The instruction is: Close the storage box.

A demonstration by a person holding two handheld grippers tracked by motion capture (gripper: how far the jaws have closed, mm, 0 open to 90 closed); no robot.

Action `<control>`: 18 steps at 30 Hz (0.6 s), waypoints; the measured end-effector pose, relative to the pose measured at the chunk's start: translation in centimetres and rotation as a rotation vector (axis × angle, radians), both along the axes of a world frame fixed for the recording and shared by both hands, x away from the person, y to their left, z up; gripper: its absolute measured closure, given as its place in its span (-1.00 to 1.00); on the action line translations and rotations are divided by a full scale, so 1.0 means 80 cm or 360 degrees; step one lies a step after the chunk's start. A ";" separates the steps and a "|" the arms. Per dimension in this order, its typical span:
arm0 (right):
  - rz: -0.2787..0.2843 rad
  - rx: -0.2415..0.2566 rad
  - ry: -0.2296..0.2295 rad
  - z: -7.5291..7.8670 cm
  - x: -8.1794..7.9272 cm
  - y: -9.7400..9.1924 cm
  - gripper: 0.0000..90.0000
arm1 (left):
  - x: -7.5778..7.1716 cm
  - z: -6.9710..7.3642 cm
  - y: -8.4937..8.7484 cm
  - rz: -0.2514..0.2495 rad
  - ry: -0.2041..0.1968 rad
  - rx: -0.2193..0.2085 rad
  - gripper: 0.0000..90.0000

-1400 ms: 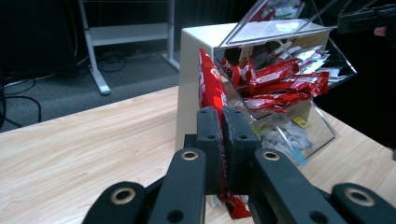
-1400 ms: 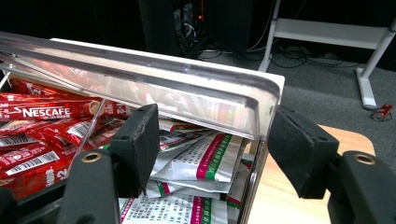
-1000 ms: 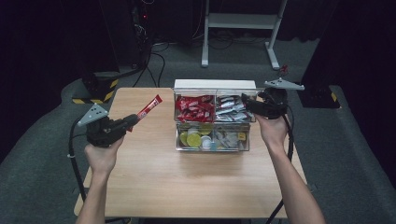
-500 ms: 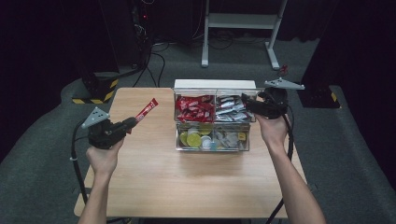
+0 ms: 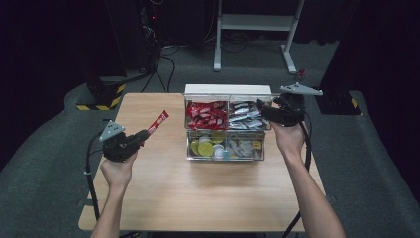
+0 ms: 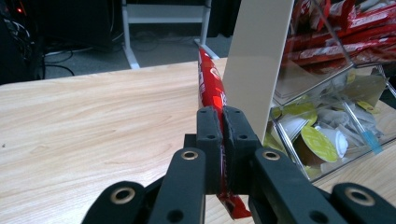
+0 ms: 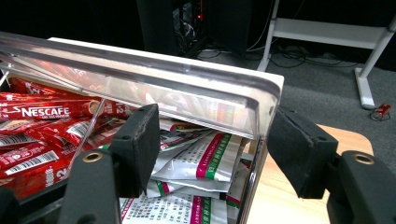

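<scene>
Our left claw was clamped shut on the red sachet, which jutted ahead over the table. It looked light, floppy and crinkly; we judged the flat lower end the best hold. Our right claw stood part-open around the organiser's lid.

"NESCAFE" is printed in white on a red sachet.

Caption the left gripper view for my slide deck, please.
Left gripper shut on a red sachet above the wooden table, beside the clear organiser box.
</scene>
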State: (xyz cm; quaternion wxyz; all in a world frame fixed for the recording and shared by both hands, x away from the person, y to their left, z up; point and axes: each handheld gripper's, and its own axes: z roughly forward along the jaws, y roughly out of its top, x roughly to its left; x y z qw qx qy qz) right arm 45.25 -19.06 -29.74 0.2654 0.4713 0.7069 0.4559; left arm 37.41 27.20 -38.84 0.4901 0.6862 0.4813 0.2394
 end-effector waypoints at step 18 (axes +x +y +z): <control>0.0008 0.0019 -0.0009 -0.002 0.000 -0.002 -0.22 | 0.019 -0.038 -0.023 -0.0022 0.0110 -0.0002 0.92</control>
